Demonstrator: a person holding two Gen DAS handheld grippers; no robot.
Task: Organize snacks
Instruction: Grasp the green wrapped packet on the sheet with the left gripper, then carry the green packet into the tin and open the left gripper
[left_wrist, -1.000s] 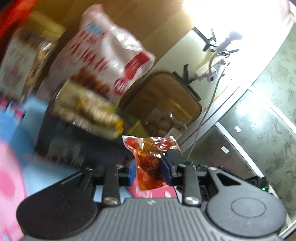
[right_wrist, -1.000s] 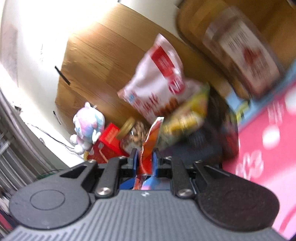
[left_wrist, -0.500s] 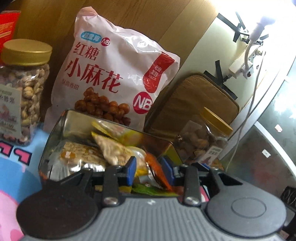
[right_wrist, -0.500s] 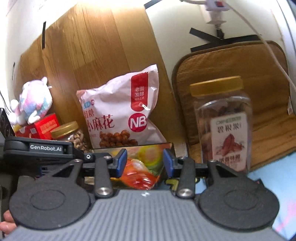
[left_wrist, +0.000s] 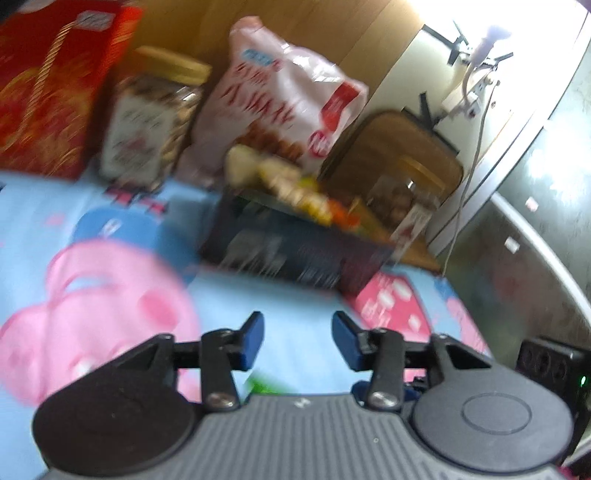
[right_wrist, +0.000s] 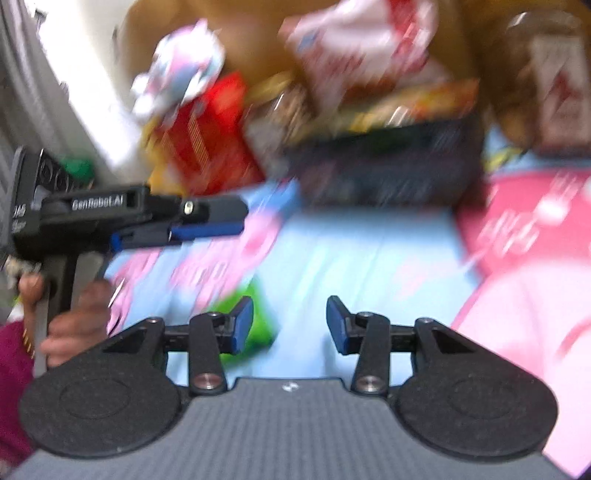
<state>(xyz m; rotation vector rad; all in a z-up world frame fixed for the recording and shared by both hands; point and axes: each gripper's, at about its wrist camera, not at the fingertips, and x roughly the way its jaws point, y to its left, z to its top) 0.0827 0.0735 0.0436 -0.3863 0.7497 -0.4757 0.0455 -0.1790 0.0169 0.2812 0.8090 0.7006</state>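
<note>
Nearest lenses: left gripper (left_wrist: 297, 341) jaws opening, nothing between; right gripper (right_wrist: 290, 325) jaws spread, empty, both hanging over blue cartoon mat (right_wrist: 362, 266). Just beside right gripper's left finger: green snack packet (right_wrist: 243, 325) flat on mat, probably next pick; long axis unreadable in blur. Farther: dark bin (left_wrist: 295, 247), long side across view, packets heaped inside, apparent collection point. Behind: nut jar (left_wrist: 147, 122), pink-white bag (left_wrist: 284, 92) upright against wood panel.
</note>
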